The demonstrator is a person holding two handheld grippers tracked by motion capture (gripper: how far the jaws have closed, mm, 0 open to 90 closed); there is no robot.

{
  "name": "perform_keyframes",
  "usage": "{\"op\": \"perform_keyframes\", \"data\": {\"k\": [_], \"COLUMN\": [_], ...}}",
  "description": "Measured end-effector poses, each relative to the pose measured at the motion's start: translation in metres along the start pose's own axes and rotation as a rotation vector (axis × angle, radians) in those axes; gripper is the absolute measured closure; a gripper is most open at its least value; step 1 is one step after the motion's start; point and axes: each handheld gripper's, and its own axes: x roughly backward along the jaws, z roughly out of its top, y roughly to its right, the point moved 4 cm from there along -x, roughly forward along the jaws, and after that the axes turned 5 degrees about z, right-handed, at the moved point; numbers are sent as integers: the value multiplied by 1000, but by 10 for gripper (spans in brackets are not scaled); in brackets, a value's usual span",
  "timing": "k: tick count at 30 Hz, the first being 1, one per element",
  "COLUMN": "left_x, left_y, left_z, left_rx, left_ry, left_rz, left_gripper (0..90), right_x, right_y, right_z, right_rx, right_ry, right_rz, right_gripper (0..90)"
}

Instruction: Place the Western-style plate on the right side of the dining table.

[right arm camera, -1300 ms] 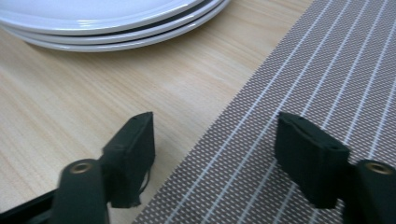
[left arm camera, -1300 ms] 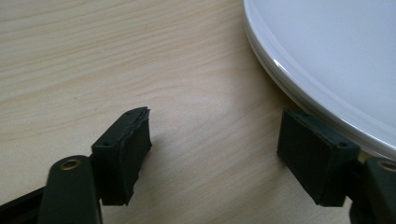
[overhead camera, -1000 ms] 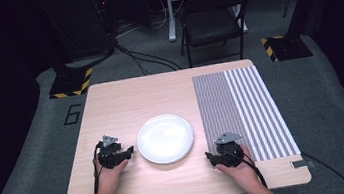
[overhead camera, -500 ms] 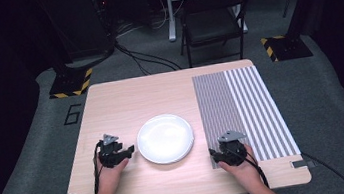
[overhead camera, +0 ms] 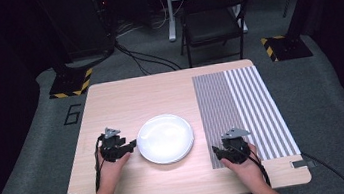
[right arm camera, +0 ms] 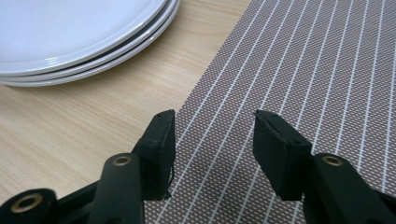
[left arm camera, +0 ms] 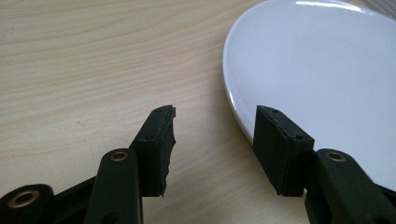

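Plates (overhead camera: 165, 138), white and stacked, sit mid-table near me, left of the striped mat (overhead camera: 242, 113). My left gripper (left arm camera: 215, 135), jaws spread and just closing, straddles the stack's left rim untouched; my right gripper (right arm camera: 214, 140), also narrowing, hovers empty over the mat's near-left edge.

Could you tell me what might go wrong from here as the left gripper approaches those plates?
1. The plates are a stack of three; the left gripper, jaws open and just been closing with nothing between them, might catch only the top rim and slide it.
2. The right gripper sits open over the striped placemat and might snag its edge.
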Motion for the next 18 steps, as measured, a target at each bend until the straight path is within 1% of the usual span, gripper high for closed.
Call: {"op": "perform_keyframes", "data": {"k": [1, 2, 3, 5, 6, 7, 8, 10, 11, 14, 16, 17, 18], "left_x": [1, 0, 1, 0, 0, 0, 0, -1, -1, -3, -6, -7, -9], "left_y": [0, 0, 0, 1, 1, 1, 1, 2, 3, 5, 6, 6, 7], "left_z": [1, 3, 5, 8, 10, 12, 13, 17, 19, 21, 23, 24, 25], "left_rx": [0, 7, 11, 29, 35, 42, 47, 47, 48, 43, 54, 58, 67], "left_ry": [-7, 0, 1, -4, 1, 1, 1, 4, 14, 9, 10, 0, -5], "left_rz": [2, 1, -1, -12, -10, -8, -7, -8, -7, -1, -5, -1, -10], "left_gripper": [481, 483, 487, 493, 493, 495, 500, 503, 506, 508, 512, 524, 528], "right_x": [1, 1, 2, 3, 4, 4, 5, 5, 5, 5, 6, 6, 6], "right_y": [1, 2, 3, 5, 6, 7, 8, 10, 10, 11, 12, 12, 12], "right_z": [0, 1, 1, 2, 3, 3, 4, 3, 3, 3, 4, 3, 3], "right_rx": [-5, 0, -4, -13, -22, -13, -27, -30, -37, -44, -40, -41, -41], "right_ry": [0, 2, 1, 5, 9, 11, 11, 10, 7, 8, 11, 12, 11], "right_rz": [-1, -2, -8, -7, -12, -12, -17, -17, -19, -22, -23, -27, -28], "right_gripper": [489, 491, 493, 493, 494, 494, 497, 498, 498, 501, 501, 501, 501]}}
